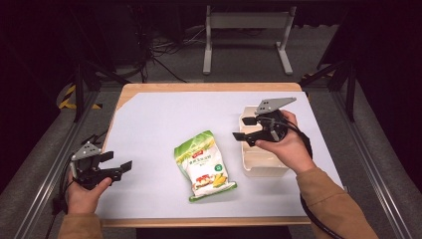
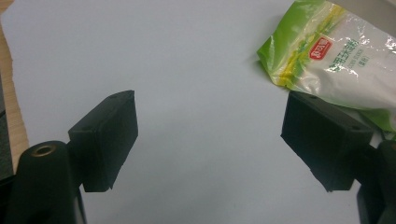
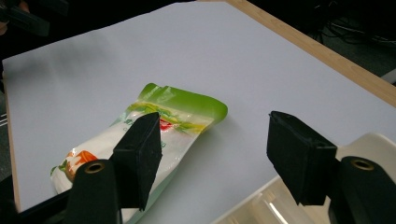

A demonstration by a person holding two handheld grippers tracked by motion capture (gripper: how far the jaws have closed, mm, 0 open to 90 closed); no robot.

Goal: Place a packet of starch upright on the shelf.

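Green-and-white bag (image 1: 204, 165) flat on white-covered desk (image 1: 159, 119), print too small to read, cream bin (image 1: 259, 164) partly hidden by right gripper (image 1: 243, 128), fingers wide and empty, left gripper (image 1: 118, 162) wide, empty, dark room behind

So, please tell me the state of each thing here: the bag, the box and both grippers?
Bag: sealed, lying flat on the white sheet, untouched.
Box: open on top, upright; contents hidden.
Left gripper: open, holds nothing.
Right gripper: open, holds nothing, above the box.

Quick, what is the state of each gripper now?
Left gripper: open, holding nothing.
Right gripper: open, holding nothing, above the bin.
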